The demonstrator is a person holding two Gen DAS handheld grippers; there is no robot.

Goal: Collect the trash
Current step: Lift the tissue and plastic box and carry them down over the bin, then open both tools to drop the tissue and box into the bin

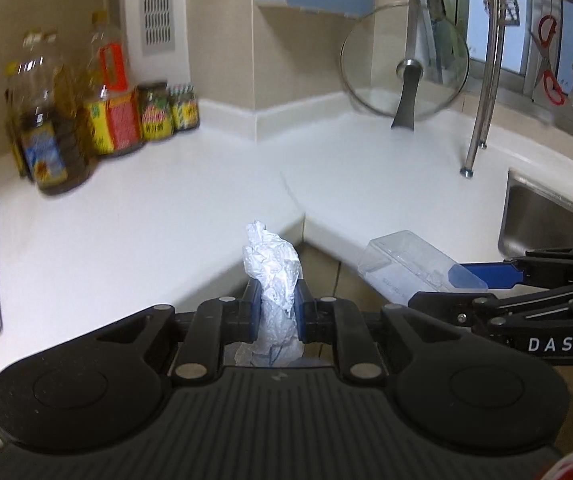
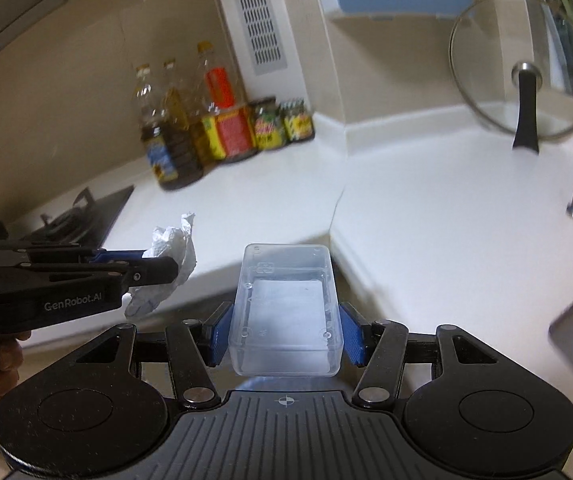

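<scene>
My left gripper point(image 1: 277, 304) is shut on a crumpled white paper wad point(image 1: 272, 272) and holds it in the air in front of the counter's inner corner. The wad also shows in the right wrist view point(image 2: 172, 256), pinched in the left gripper point(image 2: 154, 264). My right gripper point(image 2: 286, 332) is shut on a clear plastic box point(image 2: 286, 312) and holds it off the counter edge. In the left wrist view the box point(image 1: 406, 268) and the right gripper point(image 1: 462, 280) are at the right, level with the wad.
A white L-shaped counter point(image 1: 134, 216) holds oil bottles and jars point(image 1: 86, 120) at the back left. A glass pot lid point(image 1: 404, 60) leans in the far corner. A steel sink point(image 1: 546, 220) is at the right, a dark stove point(image 2: 82, 216) at the left.
</scene>
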